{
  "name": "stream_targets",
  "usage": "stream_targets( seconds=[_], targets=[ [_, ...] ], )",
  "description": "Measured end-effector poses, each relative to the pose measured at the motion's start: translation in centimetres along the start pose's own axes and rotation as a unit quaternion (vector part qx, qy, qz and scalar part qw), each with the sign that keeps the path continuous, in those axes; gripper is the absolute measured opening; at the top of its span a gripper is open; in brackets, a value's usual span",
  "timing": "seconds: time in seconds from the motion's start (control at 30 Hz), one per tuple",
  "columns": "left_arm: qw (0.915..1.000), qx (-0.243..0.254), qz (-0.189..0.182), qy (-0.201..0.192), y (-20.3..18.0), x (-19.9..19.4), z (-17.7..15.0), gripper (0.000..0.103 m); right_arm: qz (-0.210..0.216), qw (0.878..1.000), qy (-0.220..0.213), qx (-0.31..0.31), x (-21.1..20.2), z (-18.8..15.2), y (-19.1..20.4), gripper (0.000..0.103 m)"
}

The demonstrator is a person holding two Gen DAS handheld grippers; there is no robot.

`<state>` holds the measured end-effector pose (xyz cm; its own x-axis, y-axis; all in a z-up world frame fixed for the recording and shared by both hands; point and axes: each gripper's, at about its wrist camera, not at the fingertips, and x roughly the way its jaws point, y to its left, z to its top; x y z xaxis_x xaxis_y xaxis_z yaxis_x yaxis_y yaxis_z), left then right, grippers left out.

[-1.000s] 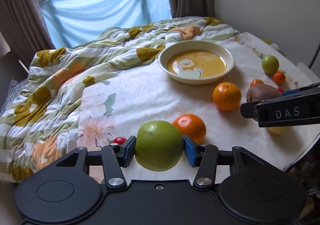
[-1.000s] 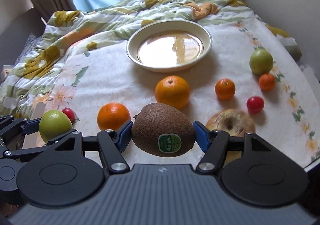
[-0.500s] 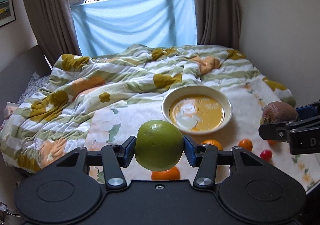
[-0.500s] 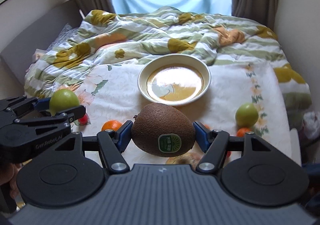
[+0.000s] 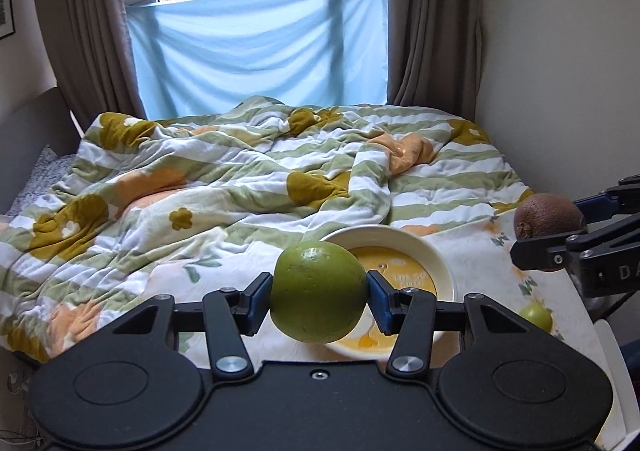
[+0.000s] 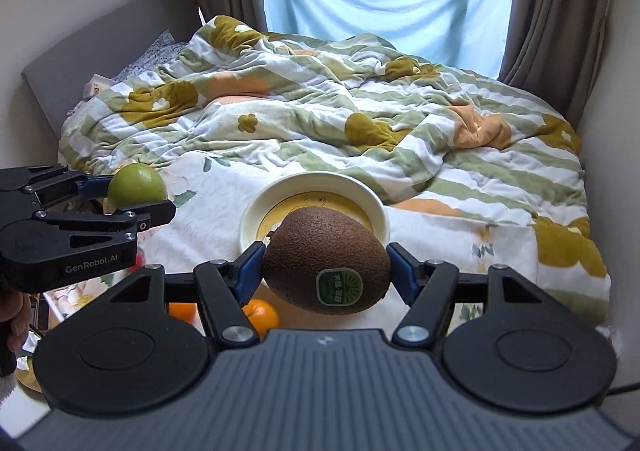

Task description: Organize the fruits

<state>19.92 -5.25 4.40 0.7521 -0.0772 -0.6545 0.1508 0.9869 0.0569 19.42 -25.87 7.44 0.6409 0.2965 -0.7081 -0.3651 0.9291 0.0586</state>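
My left gripper [image 5: 319, 298] is shut on a green apple [image 5: 319, 297] and holds it high above the bed, in front of the cream bowl [image 5: 424, 247] with a yellow inside. My right gripper [image 6: 326, 271] is shut on a brown kiwi [image 6: 326, 267] with a green sticker, held above the near rim of the bowl [image 6: 276, 195]. The right gripper with the kiwi [image 5: 546, 215] shows at the right of the left wrist view. The left gripper with the apple [image 6: 136, 185] shows at the left of the right wrist view.
A second green fruit [image 5: 538, 315] lies right of the bowl. Two oranges [image 6: 262, 317] [image 6: 182, 311] lie on the floral sheet below my right gripper. A rumpled striped quilt [image 6: 320, 99] covers the bed behind the bowl. Curtains and a wall stand at the right.
Both grippers have risen well above the bed with their fruit still held. The views have tilted up toward the window, and the loose fruit have slipped mostly under the grippers.
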Motion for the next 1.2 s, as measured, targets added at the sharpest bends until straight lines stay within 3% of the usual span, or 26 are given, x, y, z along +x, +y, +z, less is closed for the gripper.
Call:
stream_targets(
  seconds=[0.43, 0.73, 0.97, 1.0, 1.07, 1.1, 1.2],
  targets=[
    [0.9976, 0.023, -0.027, 0.06, -0.9, 12.8, 4.0, 0.055, 0.011, 0.999, 0.03, 0.041, 11.1, 5.2, -5.7, 0.081],
    [0.9915, 0.072, -0.037, 0.101, -3.0, 19.5, 3.1, 0.055, 0.009, 0.998, 0.041, 0.055, 16.2, 6.3, -7.5, 0.081],
    [0.9882, 0.091, -0.057, 0.109, -3.7, 21.6, 2.2, 0.056, 0.008, 0.996, 0.059, 0.064, 18.9, 6.1, -8.3, 0.081],
    [0.9885, 0.089, -0.061, 0.106, -3.7, 21.6, 2.2, 0.058, 0.007, 0.996, 0.061, 0.066, 19.1, 6.0, -8.4, 0.081],
    [0.9906, 0.084, -0.065, 0.086, -3.7, 21.1, 2.4, 0.084, 0.007, 0.996, 0.064, 0.067, 19.4, 5.9, -8.5, 0.081],
    [0.9916, 0.085, -0.064, 0.074, -3.7, 20.8, 2.7, 0.102, 0.007, 0.996, 0.066, 0.067, 19.5, 5.9, -8.5, 0.081],
    [0.9917, 0.094, -0.065, 0.06, -3.8, 19.8, 3.1, 0.103, 0.006, 0.996, 0.067, 0.066, 19.5, 6.0, -8.7, 0.081]
  ],
)
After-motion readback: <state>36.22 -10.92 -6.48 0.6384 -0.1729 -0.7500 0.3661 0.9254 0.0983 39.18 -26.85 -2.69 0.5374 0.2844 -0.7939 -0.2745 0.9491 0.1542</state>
